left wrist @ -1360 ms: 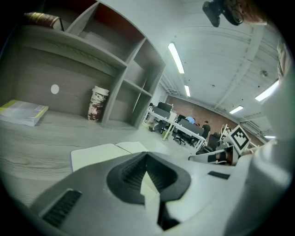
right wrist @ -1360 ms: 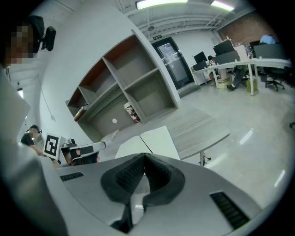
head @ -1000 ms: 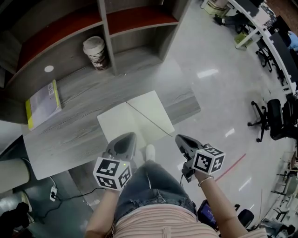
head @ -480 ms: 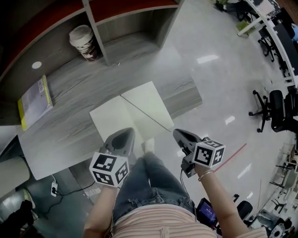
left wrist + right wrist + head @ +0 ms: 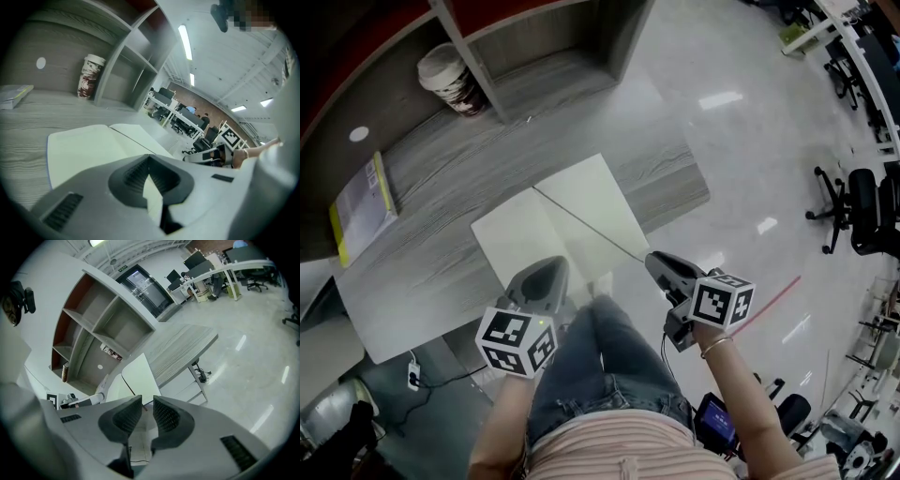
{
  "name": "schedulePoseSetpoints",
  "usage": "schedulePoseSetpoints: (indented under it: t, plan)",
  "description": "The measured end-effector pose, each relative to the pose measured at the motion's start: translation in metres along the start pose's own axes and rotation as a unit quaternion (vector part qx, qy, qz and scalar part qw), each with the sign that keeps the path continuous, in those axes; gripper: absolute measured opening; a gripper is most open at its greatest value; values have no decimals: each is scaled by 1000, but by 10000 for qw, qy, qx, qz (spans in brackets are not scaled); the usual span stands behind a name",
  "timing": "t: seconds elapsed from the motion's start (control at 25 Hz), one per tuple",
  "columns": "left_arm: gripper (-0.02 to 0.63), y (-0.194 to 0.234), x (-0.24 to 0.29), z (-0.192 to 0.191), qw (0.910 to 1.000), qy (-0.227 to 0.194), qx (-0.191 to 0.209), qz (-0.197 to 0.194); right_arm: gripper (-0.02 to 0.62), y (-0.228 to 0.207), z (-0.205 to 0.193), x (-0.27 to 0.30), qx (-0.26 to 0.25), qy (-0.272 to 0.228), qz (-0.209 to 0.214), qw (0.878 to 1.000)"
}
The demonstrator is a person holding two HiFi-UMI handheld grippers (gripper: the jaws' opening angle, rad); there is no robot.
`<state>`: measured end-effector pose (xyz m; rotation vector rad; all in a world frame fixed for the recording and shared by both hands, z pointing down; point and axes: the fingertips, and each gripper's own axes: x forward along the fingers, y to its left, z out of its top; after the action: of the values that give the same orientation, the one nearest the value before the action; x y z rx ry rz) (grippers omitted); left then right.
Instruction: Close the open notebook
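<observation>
The open notebook [image 5: 562,225] lies flat on the grey wood desk [image 5: 431,234], its blank pale pages up and its spine running diagonally. It also shows in the left gripper view as the notebook [image 5: 89,145] and in the right gripper view as the notebook [image 5: 138,373]. My left gripper [image 5: 546,272] hovers over the near edge of the left page; its tips [image 5: 149,158] meet, shut on nothing. My right gripper [image 5: 654,262] hangs just off the notebook's near right corner. Its jaws [image 5: 147,401] are opening, with a narrow gap and nothing between them.
A paper cup [image 5: 448,80] stands by the shelf unit's upright [image 5: 464,56] at the back of the desk. A yellow-edged booklet [image 5: 361,208] lies at the far left. Office chairs [image 5: 862,211] stand on the shiny floor to the right. The person's jeans-clad legs [image 5: 600,366] are below.
Both grippers have sunk a little toward the desk's near edge. The notebook lies open as before.
</observation>
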<state>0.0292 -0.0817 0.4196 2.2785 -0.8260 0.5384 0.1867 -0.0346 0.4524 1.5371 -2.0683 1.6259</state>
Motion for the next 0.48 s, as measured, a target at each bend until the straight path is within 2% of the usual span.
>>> schedulePoseSetpoints:
  t: [0.12,0.48]
  plan:
    - [12,3,2,-3,10000,81,-10,25,117,-4,-4,2,171,109,108,9997]
    - [12,16,9,-20,9989,428,-117,162,130,-10,-6,12,537,180,309,9979]
